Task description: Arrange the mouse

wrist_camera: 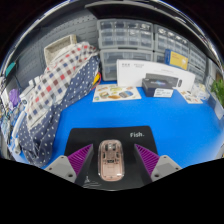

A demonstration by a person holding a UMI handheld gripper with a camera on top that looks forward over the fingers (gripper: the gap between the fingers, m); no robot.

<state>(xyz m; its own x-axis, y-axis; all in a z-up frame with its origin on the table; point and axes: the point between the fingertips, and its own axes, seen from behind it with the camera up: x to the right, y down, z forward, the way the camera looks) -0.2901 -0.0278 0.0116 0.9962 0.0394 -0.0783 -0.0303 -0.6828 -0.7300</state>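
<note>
Tongs (111, 160): I see them spread, purple pads (79, 158) on the inner faces, one finger either side of the item below.

Mouse (111, 160): grey-brown computer mouse with a scroll wheel, lying between the fingers, lengthwise along them. I see a narrow gap between it and each pad; I cannot tell whether either pad touches it. It rests on the mat, near that mat's nearer edge.

Mouse mat (135, 135): black, rectangular, white lettering reading "Fish." at its far right. Lies flat on the surface, directly under the mouse and reaching ahead of the tongs.

Surface (170, 118): bright blue top, extending beyond the mat.

Checked cloth (55, 85): red, white and blue plaid, heaped well to the left beyond the mat.

White box (142, 70): stands at the far side of the surface, a dark device (157, 87) just in front of it.

Leaflets (116, 94): printed sheets lying flat beside the device.

Drawer units (125, 40): translucent plastic, stacked behind everything.
</note>
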